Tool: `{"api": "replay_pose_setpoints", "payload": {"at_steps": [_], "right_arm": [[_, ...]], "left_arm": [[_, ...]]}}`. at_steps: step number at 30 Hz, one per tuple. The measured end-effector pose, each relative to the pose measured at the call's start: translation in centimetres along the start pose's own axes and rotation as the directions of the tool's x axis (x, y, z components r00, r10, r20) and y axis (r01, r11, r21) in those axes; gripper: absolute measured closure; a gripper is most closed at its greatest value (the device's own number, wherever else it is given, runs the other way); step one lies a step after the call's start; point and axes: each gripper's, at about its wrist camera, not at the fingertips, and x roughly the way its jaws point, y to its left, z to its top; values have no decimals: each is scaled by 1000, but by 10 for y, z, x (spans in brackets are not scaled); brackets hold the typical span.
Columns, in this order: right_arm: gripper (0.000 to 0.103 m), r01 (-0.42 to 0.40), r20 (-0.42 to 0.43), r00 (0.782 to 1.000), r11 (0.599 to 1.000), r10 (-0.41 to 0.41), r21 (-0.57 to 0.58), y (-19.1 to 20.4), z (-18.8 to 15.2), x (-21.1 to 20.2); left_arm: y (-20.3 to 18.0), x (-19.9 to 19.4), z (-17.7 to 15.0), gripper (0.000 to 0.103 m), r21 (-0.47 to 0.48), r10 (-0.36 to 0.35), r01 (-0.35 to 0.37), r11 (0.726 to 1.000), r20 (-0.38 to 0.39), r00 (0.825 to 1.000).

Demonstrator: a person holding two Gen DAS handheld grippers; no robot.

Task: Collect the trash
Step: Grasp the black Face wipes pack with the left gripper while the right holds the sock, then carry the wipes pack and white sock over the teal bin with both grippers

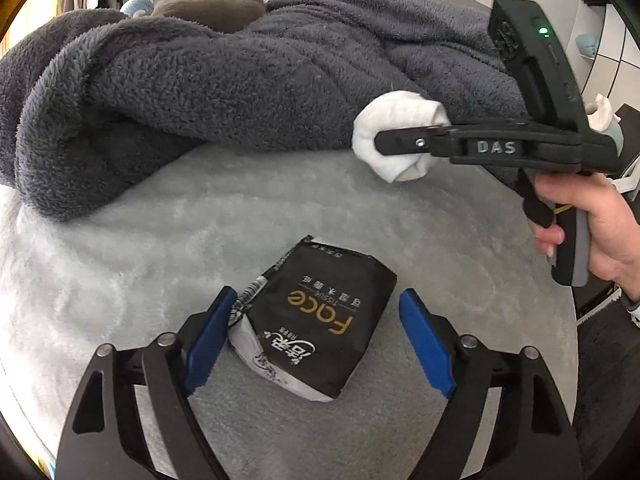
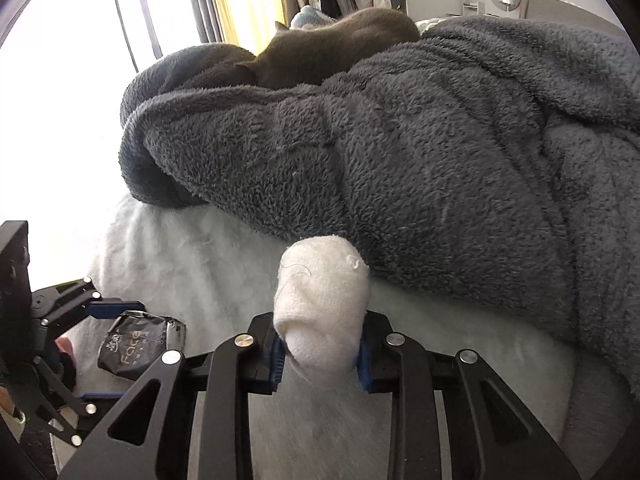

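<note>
A black tissue pack (image 1: 320,320) with gold lettering lies on the pale fluffy bed cover (image 1: 160,220). My left gripper (image 1: 316,340) straddles it, open; the right blue pad (image 1: 424,344) stands clear of the pack and the left pad sits close against its torn edge. My right gripper (image 2: 320,360) is shut on a white rolled wad of cloth or tissue (image 2: 324,312), held just above the cover. The left wrist view shows that wad (image 1: 396,140) in the right gripper (image 1: 400,142) at upper right, with a person's hand (image 1: 592,224) on the handle. The right wrist view shows the pack (image 2: 136,344) at lower left between the left gripper's fingers (image 2: 116,306).
A thick dark grey fleece blanket (image 1: 240,80) is heaped across the far side of the bed, right behind the wad. A grey-brown animal, apparently a cat (image 2: 340,44), lies on top of the blanket (image 2: 440,160). Hanging clothes and a bright window are beyond.
</note>
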Motion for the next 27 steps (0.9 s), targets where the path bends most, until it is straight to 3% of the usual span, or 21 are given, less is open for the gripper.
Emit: {"api": "replay_pose_setpoints", "payload": {"at_steps": [7,15,27], "right_arm": [[75,-3,23,1000,1000,3,20,-4,-4,-30],[75,1,24,1000,1000,-1,2,11,-18,-51],[75,-15,26,1000,1000,14,16,31,-47,-88]], "left_arm": [[-5,-2,-1,30,-21,17,-17,1000,14,1000],[-31,-18,-9,31,-26,8,-7,1000,42,999],[-46,-59,-32,31,-144,99,-81,986,118,988]]}}
